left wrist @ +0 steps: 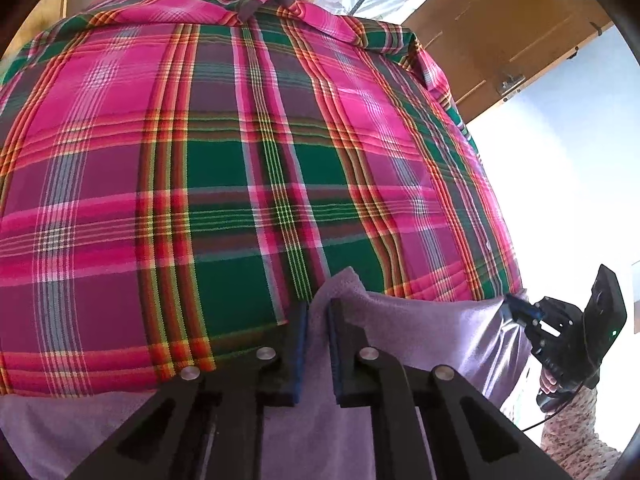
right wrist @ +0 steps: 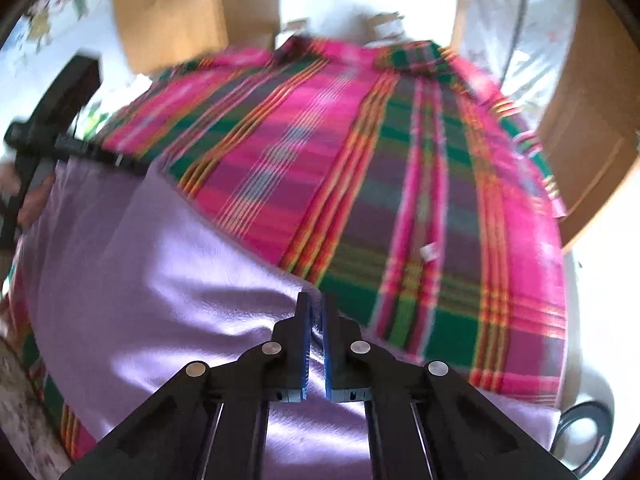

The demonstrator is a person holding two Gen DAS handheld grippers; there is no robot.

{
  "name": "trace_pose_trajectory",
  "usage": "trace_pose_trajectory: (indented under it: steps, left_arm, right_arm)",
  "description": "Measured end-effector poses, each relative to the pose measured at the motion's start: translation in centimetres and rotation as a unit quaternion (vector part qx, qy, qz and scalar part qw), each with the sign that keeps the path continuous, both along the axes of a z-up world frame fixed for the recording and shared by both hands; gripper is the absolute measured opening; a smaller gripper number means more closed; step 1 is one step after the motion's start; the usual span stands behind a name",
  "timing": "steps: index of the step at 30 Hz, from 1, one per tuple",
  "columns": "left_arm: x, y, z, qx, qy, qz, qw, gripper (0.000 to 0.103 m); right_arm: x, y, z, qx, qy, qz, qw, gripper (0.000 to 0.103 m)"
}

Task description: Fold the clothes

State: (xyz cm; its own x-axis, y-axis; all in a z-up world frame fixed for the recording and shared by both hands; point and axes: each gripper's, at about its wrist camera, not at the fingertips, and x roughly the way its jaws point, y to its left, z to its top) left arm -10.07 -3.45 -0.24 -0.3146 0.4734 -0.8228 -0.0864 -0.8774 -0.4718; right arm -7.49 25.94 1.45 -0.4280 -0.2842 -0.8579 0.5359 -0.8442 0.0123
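Soft lilac fleece garment (left wrist: 420, 332) pinched at one edge in left gripper (left wrist: 318, 344), at another in right gripper (right wrist: 316, 340), over pink-and-green plaid woven cloth (left wrist: 240, 160) spread ahead.

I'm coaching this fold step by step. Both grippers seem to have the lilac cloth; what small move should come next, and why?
Probably carry both corners forward together over the plaid shirt. The left gripper and right gripper each pinch an edge of the lilac cloth, which sags between them, so an even lift would likely keep the fold line straight.
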Motion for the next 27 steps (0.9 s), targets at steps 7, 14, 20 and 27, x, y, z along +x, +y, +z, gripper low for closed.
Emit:
trace_pose_trajectory:
  steps: [7,14,20,27]
  left_arm:
    - [-0.2,-0.2,-0.2,0.005,-0.002,0.011,0.9999,0.01]
    - [-0.1,-0.5,-0.2,0.01,-0.005,0.016,0.9998,0.01]
    - [0.3,-0.4,0.2,0.011,-0.009,0.023,0.9996,0.011]
    - [1.9,-0.5,1.6,0.009,0.01,0.036,0.9993,0.014]
  right_arm:
    - [-0.8,0.3,-0.1,-0.008,0.015,-0.027,1.0,0.006]
    - [-0.4,3.2,1.4,-0.052,0.025,-0.083,0.995,0.019]
    - [2.4,8.4,1.5,-0.067,0.038,-0.2,0.977,0.02]
    - [7.7,15.2,0.6,-0.084,0.048,-0.35,0.932,0.028]
